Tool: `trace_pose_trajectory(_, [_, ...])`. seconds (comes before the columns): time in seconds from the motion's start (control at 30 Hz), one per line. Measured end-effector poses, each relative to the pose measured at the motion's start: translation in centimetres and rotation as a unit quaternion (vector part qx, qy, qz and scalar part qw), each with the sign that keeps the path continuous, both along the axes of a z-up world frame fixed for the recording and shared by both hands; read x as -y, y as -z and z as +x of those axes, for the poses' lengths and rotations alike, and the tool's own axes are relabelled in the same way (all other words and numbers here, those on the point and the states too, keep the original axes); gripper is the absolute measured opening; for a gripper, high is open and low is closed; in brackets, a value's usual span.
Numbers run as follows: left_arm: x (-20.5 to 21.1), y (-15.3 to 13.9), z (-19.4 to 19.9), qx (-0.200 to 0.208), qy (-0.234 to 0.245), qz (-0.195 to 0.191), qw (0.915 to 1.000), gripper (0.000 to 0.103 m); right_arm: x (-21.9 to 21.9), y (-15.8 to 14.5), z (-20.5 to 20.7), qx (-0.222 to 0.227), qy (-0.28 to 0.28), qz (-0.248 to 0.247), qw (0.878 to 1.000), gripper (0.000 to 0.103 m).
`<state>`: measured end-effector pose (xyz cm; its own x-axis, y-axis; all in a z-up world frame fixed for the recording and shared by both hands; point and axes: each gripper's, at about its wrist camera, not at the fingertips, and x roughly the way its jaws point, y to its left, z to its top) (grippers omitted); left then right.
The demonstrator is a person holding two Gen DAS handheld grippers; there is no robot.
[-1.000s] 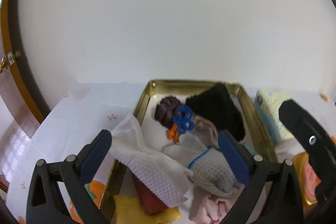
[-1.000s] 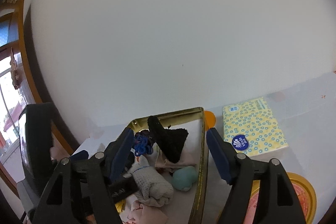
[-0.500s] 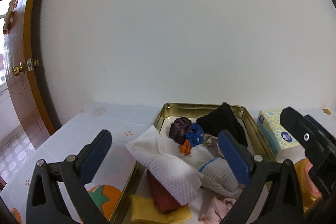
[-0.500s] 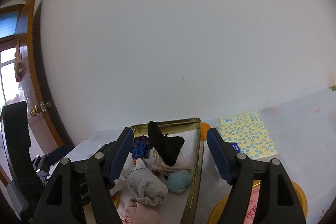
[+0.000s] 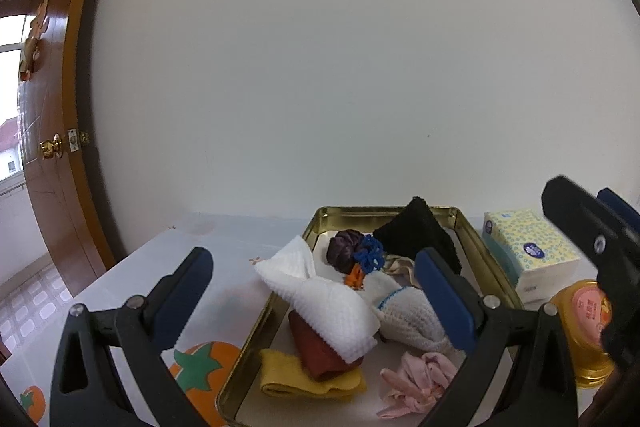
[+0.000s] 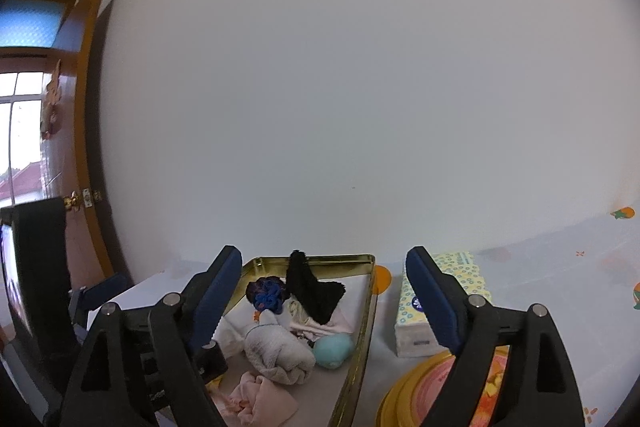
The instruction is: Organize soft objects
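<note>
Door (image 5: 52, 187) at far left, brown wood, brass knob; white wall behind everything.

Counter (image 5: 152, 267) under a pale cloth printed with orange fruit.

Left claw (image 5: 312, 291) – jaws wide apart, nothing between the pads, held above the near left of the tray.

Tray (image 5: 472, 239), gold metal, sits mid-counter with its far edge near the wall. Contents, left to right in the left wrist view:
- white cloth (image 5: 320, 295) draped over the tray's left rim, lying on a rust-red roll (image 5: 316, 351), which lies on a yellow cloth (image 5: 304, 379) at the near left corner
- purple scrunchie (image 5: 344, 251), blue scrunchie (image 5: 370, 253) touching it, an orange bit just below
- white sock (image 5: 404, 311) with blue trim, mid-tray
- black cloth (image 5: 416, 235) propped at the far right corner
- pink cloth (image 5: 420, 379) at the near edge
- teal ball (image 6: 334, 347), seen only from the right wrist, against the right rim

Right claw (image 6: 324, 301) – jaws opening, empty, level over the tray's right rim.

Tissue pack (image 5: 528, 251) just right of the tray, yellow-dotted. Yellow lid (image 5: 588, 327) with a pink label near the counter's front, beside the pack.
</note>
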<state>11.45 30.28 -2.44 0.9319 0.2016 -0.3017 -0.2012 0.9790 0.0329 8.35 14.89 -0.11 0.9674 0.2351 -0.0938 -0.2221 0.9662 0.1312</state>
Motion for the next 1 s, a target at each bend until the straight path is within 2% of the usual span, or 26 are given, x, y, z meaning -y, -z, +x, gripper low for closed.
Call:
trace_pose_trajectory(0.17, [-0.7, -0.1, -0.8, 0.015, -0.005, -0.019, 0.9997, 0.102, -0.7, -0.1, -1.3, 0.020, -0.003, -0.024, 0.999, 0.086])
trace_pose_trajectory(0.43, [-0.3, -0.4, -1.9, 0.026, -0.006, -0.006, 0.9996, 0.102, 0.0, 0.0, -1.8, 0.048, 0.012, -0.006, 0.999, 0.092])
trace_pose_trajectory(1.0, [-0.4, -0.4, -2.1, 0.026, -0.013, -0.004, 0.9996, 0.103, 1.1, 0.1, -1.9, 0.042, 0.027, 0.016, 0.999, 0.092])
